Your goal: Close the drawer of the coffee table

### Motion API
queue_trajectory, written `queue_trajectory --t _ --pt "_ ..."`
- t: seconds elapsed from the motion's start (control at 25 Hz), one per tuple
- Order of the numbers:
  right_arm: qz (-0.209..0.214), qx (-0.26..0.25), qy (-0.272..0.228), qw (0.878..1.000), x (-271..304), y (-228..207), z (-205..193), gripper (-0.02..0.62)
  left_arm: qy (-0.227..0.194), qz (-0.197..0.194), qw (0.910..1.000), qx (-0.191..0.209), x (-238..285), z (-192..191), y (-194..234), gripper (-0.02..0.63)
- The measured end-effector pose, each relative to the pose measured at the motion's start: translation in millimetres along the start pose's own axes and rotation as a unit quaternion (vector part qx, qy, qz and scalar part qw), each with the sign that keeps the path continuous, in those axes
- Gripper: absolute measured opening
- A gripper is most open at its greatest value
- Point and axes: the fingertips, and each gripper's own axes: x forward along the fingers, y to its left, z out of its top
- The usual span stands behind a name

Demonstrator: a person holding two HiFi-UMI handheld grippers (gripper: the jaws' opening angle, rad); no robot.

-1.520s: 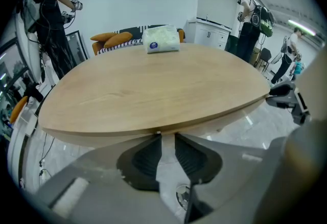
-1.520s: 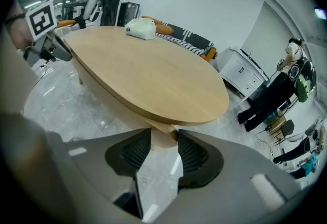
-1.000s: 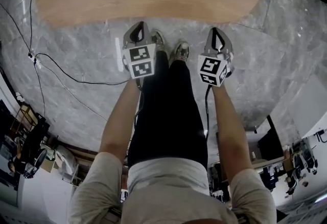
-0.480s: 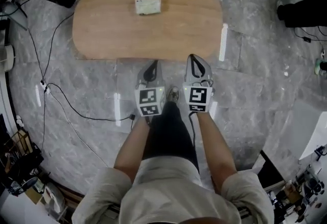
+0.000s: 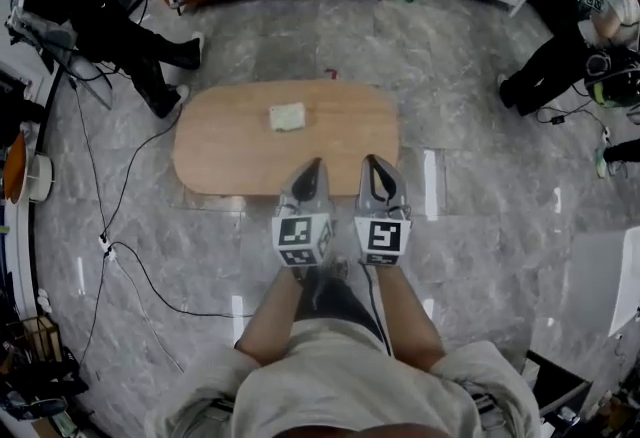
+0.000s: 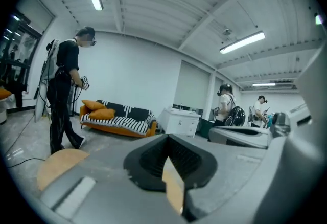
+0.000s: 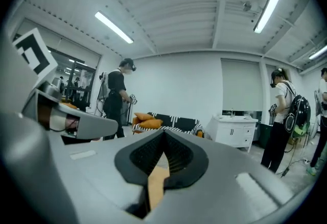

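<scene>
I hold both tools level and side by side in front of me. My left hand-held gripper (image 5: 313, 168) has its jaws pressed together with nothing between them, and my right hand-held gripper (image 5: 373, 164) is likewise closed and empty. Just beyond their tips in the head view stands the coffee table (image 5: 225, 141). It has a light brown wooden top, long, rounded at both ends and plain, and it sits on the grey marbled floor (image 5: 480, 176). A small pale box (image 5: 287, 116) lies on it, nearer the far edge. From above only the top shows; the drawer is hidden, so I cannot tell how it stands.
</scene>
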Motion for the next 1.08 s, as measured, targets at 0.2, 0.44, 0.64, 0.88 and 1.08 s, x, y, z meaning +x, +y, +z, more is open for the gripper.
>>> queue_trajectory --t 0.2,0.44,0.64,0.88,1.08 --pt "-0.017 -0.016 -0.047 0.999 -28 -28 64 0.006 -0.05 -0.037 0.9978 0.024 -18 55 -41 0.02" --pt "-0.045 -0.035 -0.083 0.995 -64 -54 115 0.006 -0.094 -0.08 0.9905 0.061 -19 106 -88 0.02" --pt "-0.047 -0.048 -0.095 0.993 -72 -57 126 0.006 -0.109 -0.105 0.9868 0.058 -18 117 -112 0.02" --pt "-0.057 -0.056 -0.101 0.992 -78 -57 140 0.006 -0.125 -0.116 0.9835 0.059 -22 135 -117 0.02" --pt "-0.055 -0.072 -0.1 0.991 -82 -58 145 0.006 -0.125 -0.117 0.9832 0.063 -26 133 -121 0.02"
